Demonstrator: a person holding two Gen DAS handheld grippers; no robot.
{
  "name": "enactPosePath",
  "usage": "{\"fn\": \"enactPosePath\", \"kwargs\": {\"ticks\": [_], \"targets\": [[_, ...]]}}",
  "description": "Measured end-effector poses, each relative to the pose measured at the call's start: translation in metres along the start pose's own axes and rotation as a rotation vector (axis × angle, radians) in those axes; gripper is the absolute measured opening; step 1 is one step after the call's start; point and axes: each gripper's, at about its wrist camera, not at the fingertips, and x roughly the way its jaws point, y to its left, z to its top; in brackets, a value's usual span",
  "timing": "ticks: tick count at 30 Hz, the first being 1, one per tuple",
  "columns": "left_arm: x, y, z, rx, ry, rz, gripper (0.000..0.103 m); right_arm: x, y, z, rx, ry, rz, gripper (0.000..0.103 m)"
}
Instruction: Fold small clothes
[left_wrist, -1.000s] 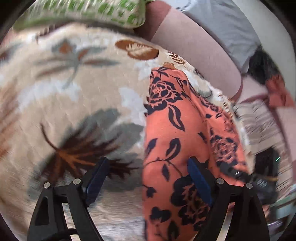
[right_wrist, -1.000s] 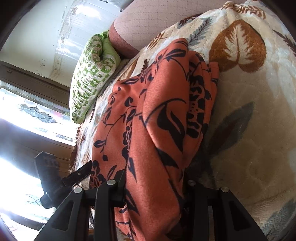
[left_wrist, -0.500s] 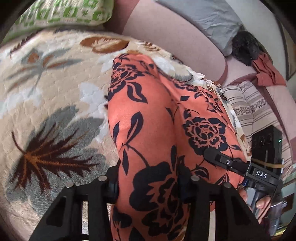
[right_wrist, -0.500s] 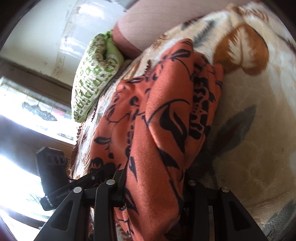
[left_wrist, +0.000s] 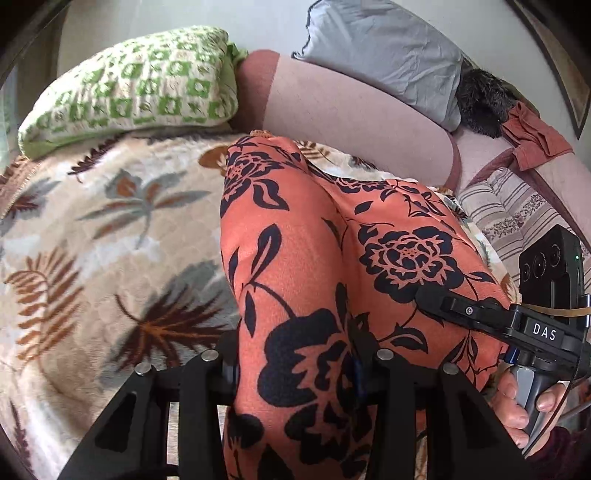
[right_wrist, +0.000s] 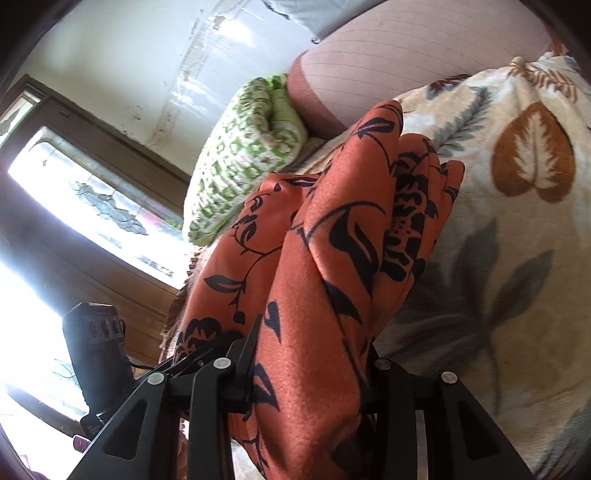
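We are pinching the orange floral garment (left_wrist: 295, 280) tight in both the left gripper (left_wrist: 295, 365) and right gripper (right_wrist: 310, 373), its cloth stretching ahead of each claw over the leaf-patterned blanket (left_wrist: 110, 240).

Open blanket (left_wrist: 110, 258) lies at nine o'clock of the orange cloth (left_wrist: 306, 295); green pillow (left_wrist: 136, 88) blocks eleven, bolster (left_wrist: 351, 114) twelve.

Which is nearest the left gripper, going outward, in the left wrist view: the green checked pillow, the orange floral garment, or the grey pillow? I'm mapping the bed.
1. Orange floral garment: clamped between the left gripper's fingers.
2. Green checked pillow: far left, at the blanket's head end.
3. Grey pillow: upper right, behind the pink bolster.
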Motion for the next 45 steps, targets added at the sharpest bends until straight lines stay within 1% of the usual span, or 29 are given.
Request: {"fn": "enactPosePath", "kwargs": {"ticks": [4,7,10,14,16,18,21,25,27,29,31,36,39,41,42,43,44,45], "targets": [[-0.006,0.005,-0.003,0.022,-0.020,0.041,0.044,0.010,0.006,-0.004,-0.007,0.002,0.016,0.039],[-0.006,0.013,-0.005,0.021,-0.012,0.050,0.044,0.017,0.006,-0.007,-0.004,0.005,0.009,0.038],[0.004,0.017,-0.005,0.021,0.008,0.061,0.044,0.022,0.002,-0.012,0.002,0.005,-0.012,0.038],[0.021,0.022,-0.012,0.011,0.071,0.083,0.046,0.035,-0.012,-0.019,0.051,0.049,-0.050,0.038],[0.028,0.026,-0.015,-0.001,0.091,0.096,0.050,0.042,-0.016,-0.023,0.042,0.071,-0.084,0.039],[0.031,0.028,-0.016,-0.003,0.099,0.103,0.053,0.044,-0.020,-0.025,0.038,0.081,-0.092,0.039],[0.032,0.026,-0.019,0.011,0.094,0.116,0.057,0.046,-0.023,-0.024,0.044,0.093,-0.088,0.039],[0.032,0.024,-0.020,0.029,0.088,0.126,0.058,0.045,-0.026,-0.023,0.041,0.099,-0.086,0.039],[0.033,0.024,-0.019,0.028,0.088,0.126,0.059,0.048,-0.026,-0.021,0.043,0.101,-0.085,0.040],[0.035,0.025,-0.018,0.026,0.089,0.127,0.060,0.042,-0.025,-0.023,0.043,0.103,-0.085,0.040],[0.035,0.026,-0.019,0.025,0.089,0.126,0.061,0.048,-0.025,-0.019,0.049,0.103,-0.084,0.040],[0.035,0.026,-0.019,0.021,0.087,0.121,0.061,0.048,-0.030,-0.020,0.076,0.107,-0.075,0.041],[0.035,0.027,-0.019,0.011,0.089,0.119,0.062,0.049,-0.033,-0.019,0.089,0.112,-0.074,0.043],[0.036,0.028,-0.019,0.009,0.089,0.121,0.064,0.050,-0.039,-0.019,0.118,0.117,-0.081,0.050],[0.036,0.028,-0.019,0.012,0.090,0.129,0.070,0.052,-0.043,-0.019,0.139,0.119,-0.083,0.058],[0.037,0.029,-0.019,0.013,0.089,0.147,0.079,0.053,-0.047,-0.019,0.156,0.121,-0.070,0.059],[0.038,0.030,-0.019,0.009,0.088,0.159,0.082,0.053,-0.048,-0.019,0.159,0.123,-0.066,0.059],[0.039,0.033,-0.019,-0.002,0.091,0.154,0.084,0.053,-0.047,-0.019,0.150,0.123,-0.069,0.059]]}}
